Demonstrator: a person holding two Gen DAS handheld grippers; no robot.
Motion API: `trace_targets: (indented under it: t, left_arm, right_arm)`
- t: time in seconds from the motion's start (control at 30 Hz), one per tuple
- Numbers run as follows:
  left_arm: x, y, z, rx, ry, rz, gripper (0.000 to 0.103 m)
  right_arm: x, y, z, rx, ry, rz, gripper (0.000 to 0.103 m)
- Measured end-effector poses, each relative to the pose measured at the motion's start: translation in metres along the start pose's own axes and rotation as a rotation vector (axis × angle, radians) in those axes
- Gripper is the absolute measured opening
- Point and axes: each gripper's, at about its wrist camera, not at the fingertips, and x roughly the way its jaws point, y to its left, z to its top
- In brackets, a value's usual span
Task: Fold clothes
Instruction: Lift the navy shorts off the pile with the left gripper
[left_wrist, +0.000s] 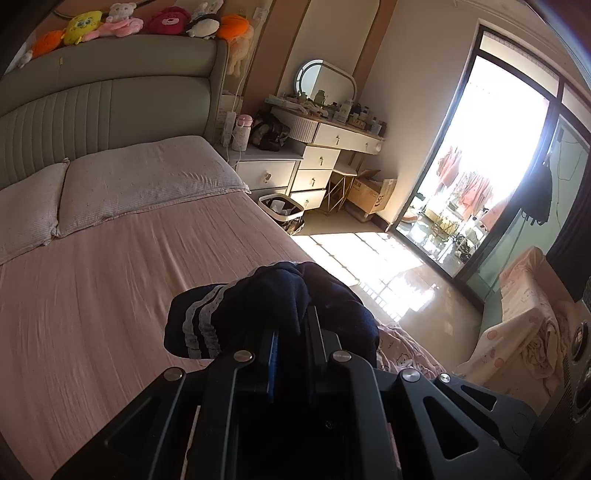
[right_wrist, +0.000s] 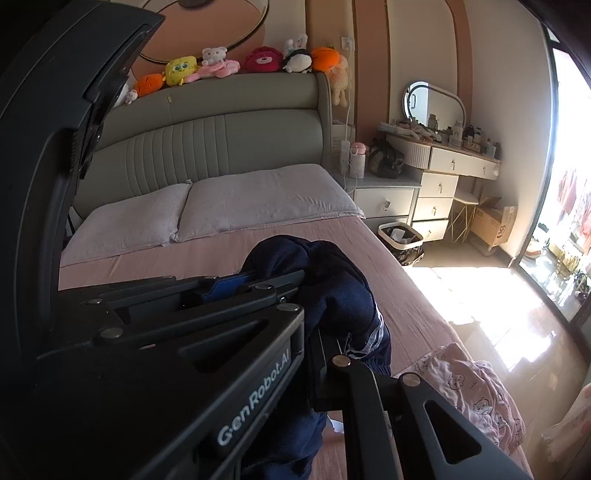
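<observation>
Both tongs are clenched on one navy garment (left_wrist: 280, 314), bunched and lifted clear above the pink bed (left_wrist: 110, 295). The left tongs (left_wrist: 291, 332) pinch a wad near the grey-striped cuff; the right tongs (right_wrist: 325, 332) hold dark cloth that hangs down past them. In the right view the left tool lies close alongside, so the two grips are near each other.

As I judge it, the step is carrying the garment to open bed for spreading. Done well, the tongs should draw apart first so the cloth hangs flat, then lower it onto bare sheet, well away from the pink printed clothes (right_wrist: 476, 398) at the bed's edge.

Both tools tilt downward toward the mattress, facing the pillows (left_wrist: 140, 177).
</observation>
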Motion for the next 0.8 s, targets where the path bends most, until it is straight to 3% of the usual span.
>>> trace_targets:
  t: [0.3, 0.57, 0.8]
  left_arm:
    - [-0.032, 0.077, -0.002, -0.062, -0.021, 0.041, 0.009]
    - [-0.039, 0.151, -0.019, -0.145, 0.001, 0.072, 0.009]
    - [-0.030, 0.191, -0.030, -0.199, 0.019, 0.058, 0.009]
  right_arm:
    - [0.014, 0.087, 0.008, -0.068, -0.003, 0.046, 0.008]
    - [0.057, 0.157, 0.005, -0.113, 0.048, 0.110, 0.008]
    - [0.084, 0.163, -0.008, -0.010, 0.120, 0.191, 0.009]
